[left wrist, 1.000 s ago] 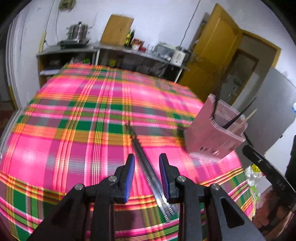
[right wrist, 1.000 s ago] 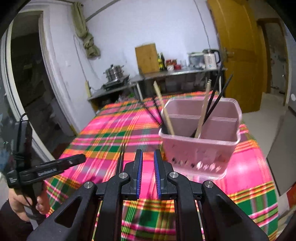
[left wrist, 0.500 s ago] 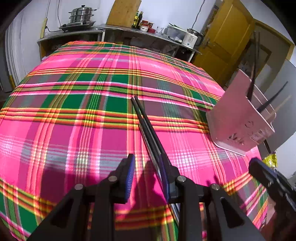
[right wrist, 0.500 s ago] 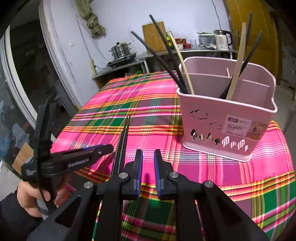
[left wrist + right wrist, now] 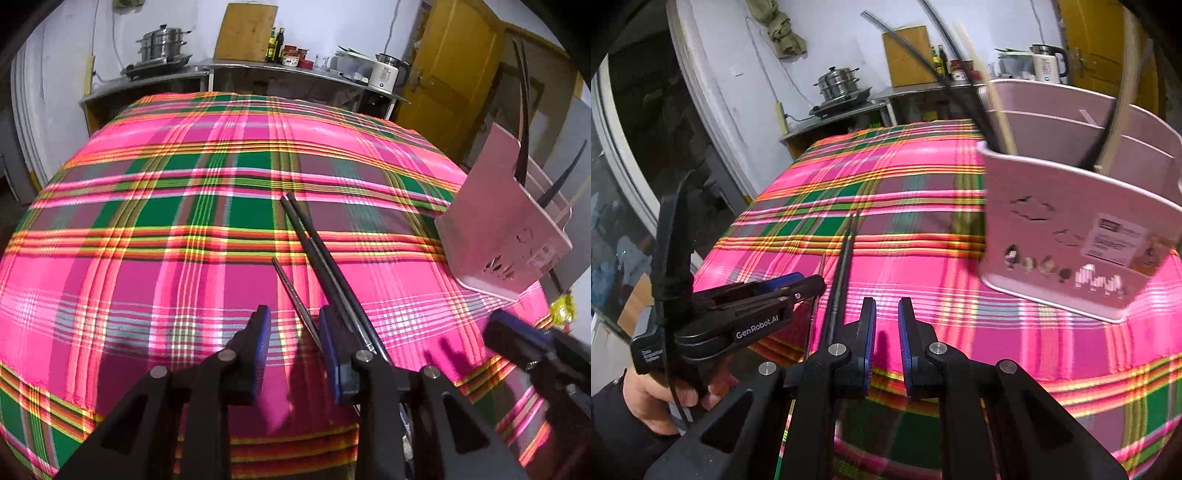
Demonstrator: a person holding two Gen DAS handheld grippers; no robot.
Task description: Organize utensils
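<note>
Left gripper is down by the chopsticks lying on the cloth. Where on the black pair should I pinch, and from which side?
Pinch the black chopsticks near their close ends, coming down from above with the left gripper shifted a little right. They lie flat, side by side, running away from the gripper, so its fingers should straddle both sticks across their width. Right now they sit beside the right finger, not between the two.

You have three dark chopsticks lying near the middle of the bench: two together, one thinner just left. One pink holder stands at the right, several sticks upright inside; their number is unclear.
</note>
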